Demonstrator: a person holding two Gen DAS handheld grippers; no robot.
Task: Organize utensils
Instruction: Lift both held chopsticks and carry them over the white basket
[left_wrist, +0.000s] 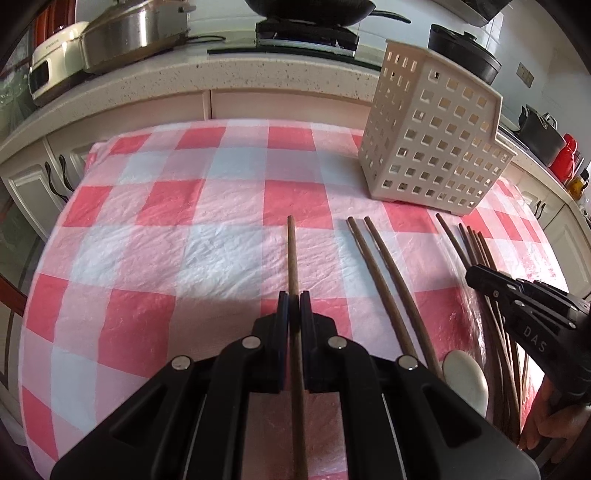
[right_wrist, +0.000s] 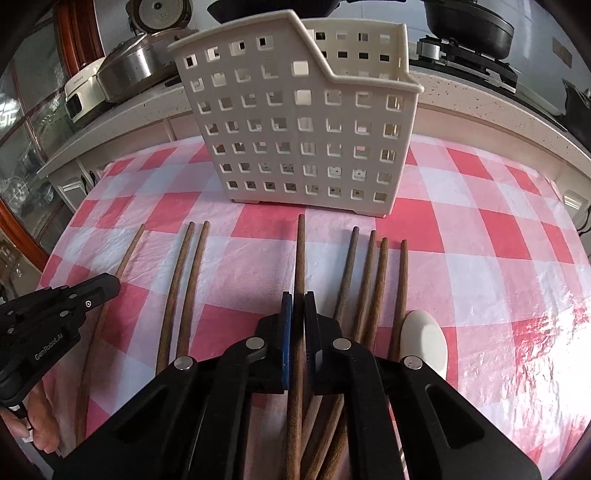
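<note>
On the checked counter (right_wrist: 498, 229), both tongs clamp one chopstick each: left tongs (left_wrist: 294, 301), right tongs (right_wrist: 298, 301). Next, I'd judge, lift tips upward into the white caddy (right_wrist: 295, 122).

A: Where are the chopsticks?
B: One brown chopstick (left_wrist: 293, 258) lies between the left fingers (left_wrist: 283, 306); another chopstick (right_wrist: 300, 254) between the right fingers (right_wrist: 287, 310).
A: The holder?
B: The white perforated basket (right_wrist: 295, 122) stands upright beyond the fingertips.
</note>
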